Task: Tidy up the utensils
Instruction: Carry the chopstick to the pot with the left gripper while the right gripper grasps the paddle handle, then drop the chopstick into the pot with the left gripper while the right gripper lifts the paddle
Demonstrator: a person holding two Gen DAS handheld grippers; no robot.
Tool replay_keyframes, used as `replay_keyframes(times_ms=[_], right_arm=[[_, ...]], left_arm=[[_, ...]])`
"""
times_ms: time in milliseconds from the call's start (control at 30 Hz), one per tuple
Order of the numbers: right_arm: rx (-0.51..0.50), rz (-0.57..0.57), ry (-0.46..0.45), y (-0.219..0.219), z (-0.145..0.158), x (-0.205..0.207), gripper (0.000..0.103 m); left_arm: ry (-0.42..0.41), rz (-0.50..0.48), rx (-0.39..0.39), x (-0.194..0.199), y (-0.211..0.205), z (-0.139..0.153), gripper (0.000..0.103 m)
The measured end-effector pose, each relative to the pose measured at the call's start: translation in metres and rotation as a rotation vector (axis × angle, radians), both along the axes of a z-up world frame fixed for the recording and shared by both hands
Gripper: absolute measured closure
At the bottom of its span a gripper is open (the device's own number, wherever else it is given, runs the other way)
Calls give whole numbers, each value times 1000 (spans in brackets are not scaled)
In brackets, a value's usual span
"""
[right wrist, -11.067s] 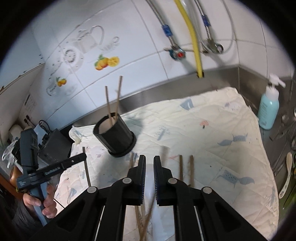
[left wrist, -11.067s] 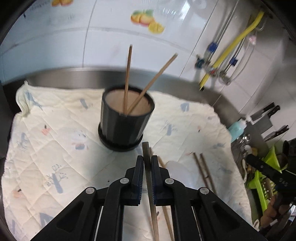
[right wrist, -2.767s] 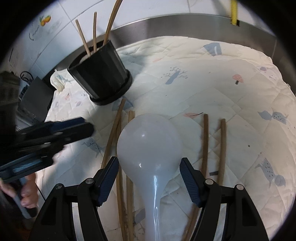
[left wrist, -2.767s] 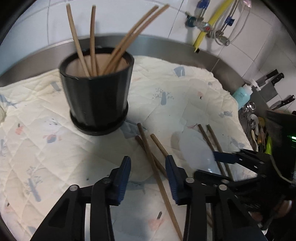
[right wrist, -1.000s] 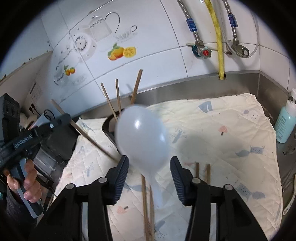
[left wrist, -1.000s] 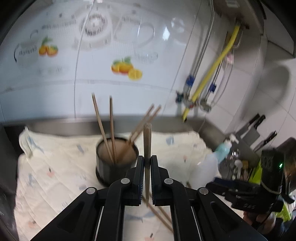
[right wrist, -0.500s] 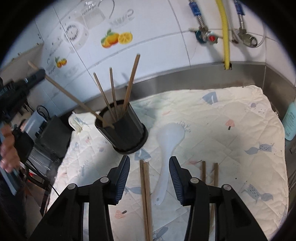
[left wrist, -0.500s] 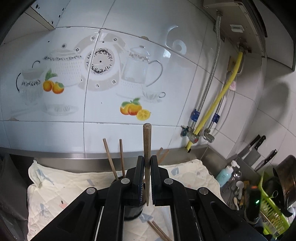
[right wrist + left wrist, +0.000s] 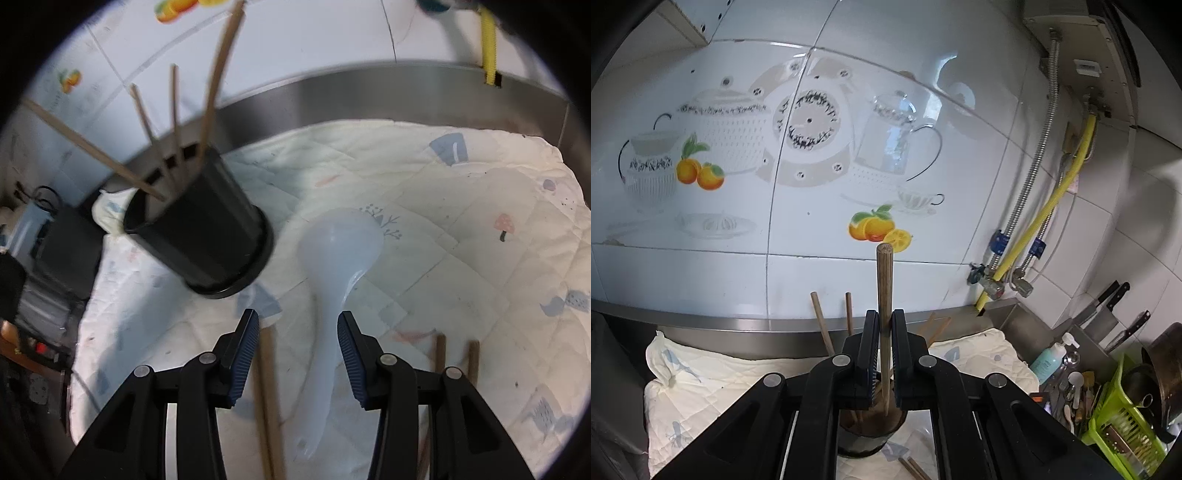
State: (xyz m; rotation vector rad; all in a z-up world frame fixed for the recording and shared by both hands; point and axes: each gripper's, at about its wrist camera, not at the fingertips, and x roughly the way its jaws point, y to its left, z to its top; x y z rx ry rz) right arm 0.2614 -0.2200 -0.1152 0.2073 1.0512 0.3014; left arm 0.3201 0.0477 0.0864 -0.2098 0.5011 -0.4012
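Note:
My left gripper (image 9: 884, 328) is shut on a wooden chopstick (image 9: 884, 291), held upright with its lower end inside the black utensil pot (image 9: 871, 434). Several chopsticks stand in that pot (image 9: 207, 236); the held chopstick (image 9: 92, 151) slants in from the left in the right wrist view. My right gripper (image 9: 299, 339) is open and low over the quilted cloth (image 9: 461, 229), its jaws either side of the handle of a white plastic spoon (image 9: 336, 258) lying flat. Loose chopsticks (image 9: 269, 398) lie on the cloth beside it, two more (image 9: 456, 358) to the right.
A tiled wall (image 9: 812, 184) and steel backsplash (image 9: 369, 92) stand behind the cloth. A yellow hose (image 9: 1045, 214) and taps are at the right. A soap bottle (image 9: 1051, 358), knives (image 9: 1108, 306) and a green rack (image 9: 1123, 424) crowd the right side.
The left gripper has lowered its chopstick end into the pot. The right gripper has dropped close over the white spoon, which lies released on the cloth.

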Motion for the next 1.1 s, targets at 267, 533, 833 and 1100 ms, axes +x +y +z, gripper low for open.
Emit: replay_keyframes(times_ms=[267,533,833,1100], right_arm=[[-64,-42,55,8,-28,29,54],[-200,-28,18,25,-35,34,67],[-136,-31,-7,14,-27,19,92],[-41,-44,-71,-11,-1,-2,94]], left_arm=[[17,8,11,15,8,-10,97],[86,12,28,33,7,-35,97],[153,8,40,47,-3,-59,96],[175,5,54,49,-11,-67,95]])
